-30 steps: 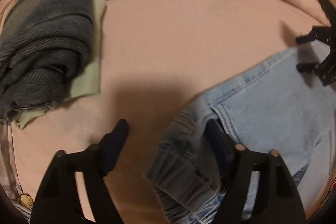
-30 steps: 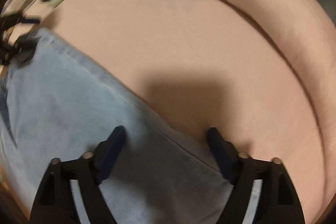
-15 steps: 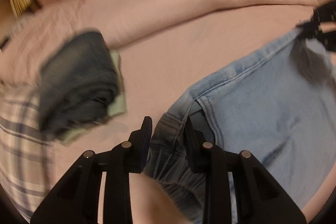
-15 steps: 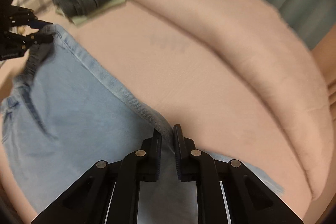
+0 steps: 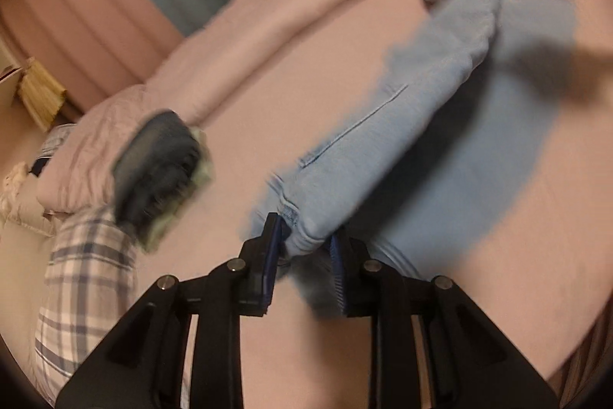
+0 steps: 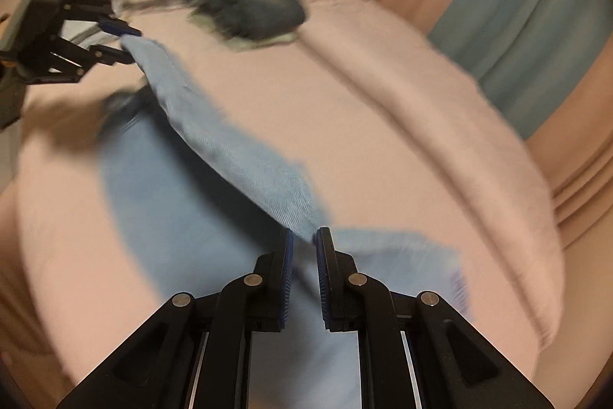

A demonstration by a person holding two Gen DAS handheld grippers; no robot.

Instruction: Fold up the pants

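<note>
Dim warm indoor light, heavy motion blur on the jeans (image 5: 383, 156) and bed (image 6: 383, 94), dark shadows under lifted denim, fisheye bending with black vignette at frame corners.

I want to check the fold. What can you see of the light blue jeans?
The light blue jeans are soft, pale denim with a visible seam. Both tongs, left and right, are shut on one edge, lifting it as a taut band over the rest, which lies flat on the pink bed cover. The picture is blurred.
</note>
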